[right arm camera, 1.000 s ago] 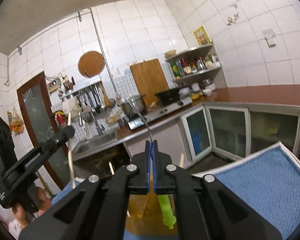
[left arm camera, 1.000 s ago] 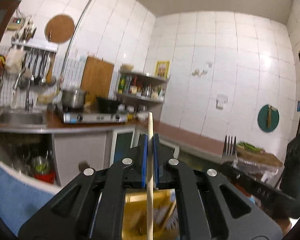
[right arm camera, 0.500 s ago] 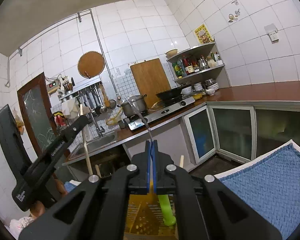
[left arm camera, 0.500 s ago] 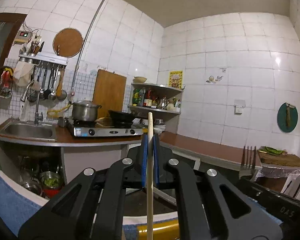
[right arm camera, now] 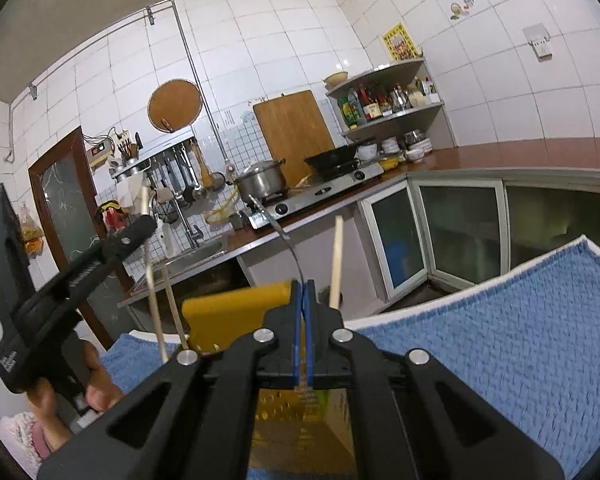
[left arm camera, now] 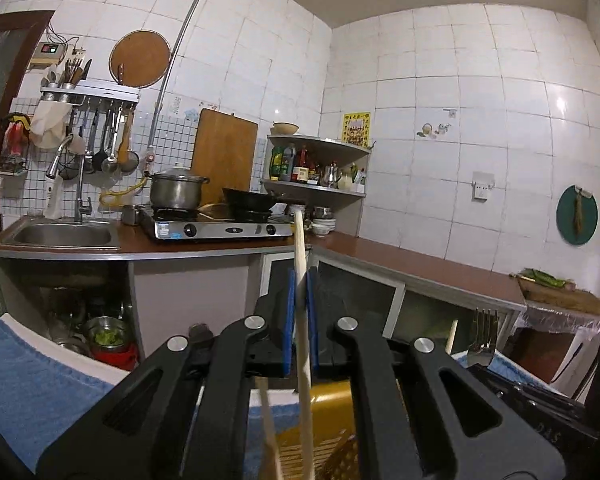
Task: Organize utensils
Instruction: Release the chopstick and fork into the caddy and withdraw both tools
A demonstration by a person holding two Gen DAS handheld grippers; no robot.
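Observation:
My left gripper (left arm camera: 300, 300) is shut on a pale wooden chopstick (left arm camera: 302, 320) that stands upright through the jaws, its lower end over the yellow perforated utensil holder (left arm camera: 332, 412). My right gripper (right arm camera: 303, 290) is shut on a metal fork (right arm camera: 268, 216), whose thin neck curves up from the pads. The left wrist view shows the fork (left arm camera: 482, 332) tines-up at the right. The holder (right arm camera: 232, 312) sits just under and beyond the right jaws, with other chopsticks (right arm camera: 336, 256) standing in it. At the left of that view the left gripper (right arm camera: 142, 226) grips its chopstick (right arm camera: 154, 292).
A blue towel (right arm camera: 500, 340) covers the surface under the holder and also shows as the towel (left arm camera: 28, 384) at lower left. A person's hand (right arm camera: 96, 388) holds the left tool. Beyond lie a counter with a sink (left arm camera: 64, 236), a stove (left arm camera: 220, 228) and a corner shelf (left arm camera: 316, 168).
Both grippers have sunk toward the yellow holder, still shut on the chopstick and the fork. The left gripper now shows lower and closer to the holder in the right wrist view.

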